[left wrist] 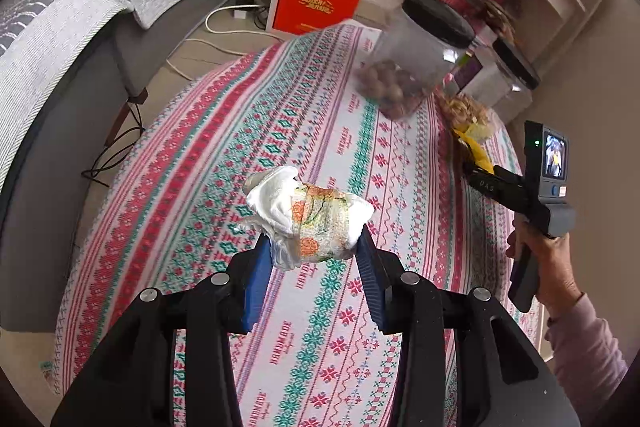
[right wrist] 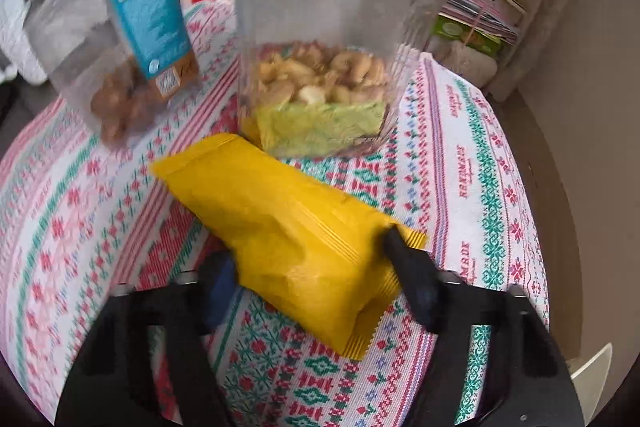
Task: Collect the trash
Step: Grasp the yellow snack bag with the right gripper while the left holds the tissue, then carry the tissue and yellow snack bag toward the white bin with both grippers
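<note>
- The left hand-held gripper [left wrist: 314, 247] is clenched on a crumpled wad of white tissue [left wrist: 308, 213] with an orange-and-green print; its blue pads [left wrist: 256, 279] press the wad from both sides. The wad looks lifted off the patterned tablecloth [left wrist: 224, 131] on the bench, though its height above the cloth cannot be judged.
- Risk here: the wad is soft and loosely balled, and most of it stands beyond the fingertips. A quick swing could probably let it slide out or unroll and drop back on the bench or the floor beside the grey sofa [left wrist: 80, 67].
- Further right in the left wrist view, a clear jar of round brown nuts [left wrist: 404, 67] with a black lid stands near the far edge of the bench.
- The right hand-held gripper [right wrist: 310, 263] is grasping a yellow snack wrapper [right wrist: 280, 227], one finger on each side of its near end. The far end reaches toward a clear jar of cashews [right wrist: 320, 75] just behind it; whether they touch is unclear.
- Risk here: the wrapper is slick and held only at one end, so it may pivot or slip. Lifting it forward instead of up and back could knock the cashew jar or the nut jar to its left.
- No bin shows in either view, so the carry path cannot be judged.
</note>
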### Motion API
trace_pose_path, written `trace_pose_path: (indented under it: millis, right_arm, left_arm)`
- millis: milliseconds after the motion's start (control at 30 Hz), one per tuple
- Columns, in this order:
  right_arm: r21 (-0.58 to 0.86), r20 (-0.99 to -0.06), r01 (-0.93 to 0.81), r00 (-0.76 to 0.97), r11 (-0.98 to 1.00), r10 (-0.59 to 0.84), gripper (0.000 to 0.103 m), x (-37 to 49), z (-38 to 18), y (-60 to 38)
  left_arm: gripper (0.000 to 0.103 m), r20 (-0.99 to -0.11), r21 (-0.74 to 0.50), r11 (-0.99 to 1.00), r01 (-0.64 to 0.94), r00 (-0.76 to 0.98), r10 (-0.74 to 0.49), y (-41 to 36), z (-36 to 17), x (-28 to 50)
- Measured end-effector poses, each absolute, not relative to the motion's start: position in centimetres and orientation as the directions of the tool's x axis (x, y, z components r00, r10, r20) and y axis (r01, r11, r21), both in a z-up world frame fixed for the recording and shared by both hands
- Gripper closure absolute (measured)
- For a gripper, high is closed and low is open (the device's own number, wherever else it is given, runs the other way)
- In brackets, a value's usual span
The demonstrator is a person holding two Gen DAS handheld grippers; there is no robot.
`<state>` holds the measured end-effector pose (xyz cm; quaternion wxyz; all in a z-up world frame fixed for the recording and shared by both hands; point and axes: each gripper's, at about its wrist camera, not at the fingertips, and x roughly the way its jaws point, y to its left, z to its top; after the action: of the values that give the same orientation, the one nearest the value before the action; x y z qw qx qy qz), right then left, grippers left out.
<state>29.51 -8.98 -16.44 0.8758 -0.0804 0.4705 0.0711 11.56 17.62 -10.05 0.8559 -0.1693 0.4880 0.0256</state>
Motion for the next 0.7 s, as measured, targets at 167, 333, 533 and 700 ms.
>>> trace_pose_path:
  millis: [167,333,533,700]
  right_arm:
    - [0.018,-0.827,-0.213,0.546,0.977,0.134,0.085,27.6,-15.2,-8.6]
    - [0.053,-0.810,-0.225,0.560,0.973,0.173,0.086,24.1,-13.5,-7.3]
    - [0.057,-0.799,-0.286,0.561,0.956,0.216,0.086,19.5,-11.1,-5.7]
    - [0.105,-0.783,-0.324,0.556,0.940,0.279,0.086,16.4,-8.8,-5.9]
  left_arm:
    - [0.062,-0.828,-0.270,0.938,-0.215,0.550,-0.113,18.7,-8.9,10.7]
    - [0.062,-0.813,-0.290,0.931,-0.221,0.571,-0.118,19.3,-8.2,10.0]
    - [0.062,-0.798,-0.285,0.933,-0.221,0.594,-0.103,19.1,-7.3,9.3]
    - [0.062,-0.797,-0.281,0.935,-0.218,0.596,-0.100,18.4,-7.2,8.6]
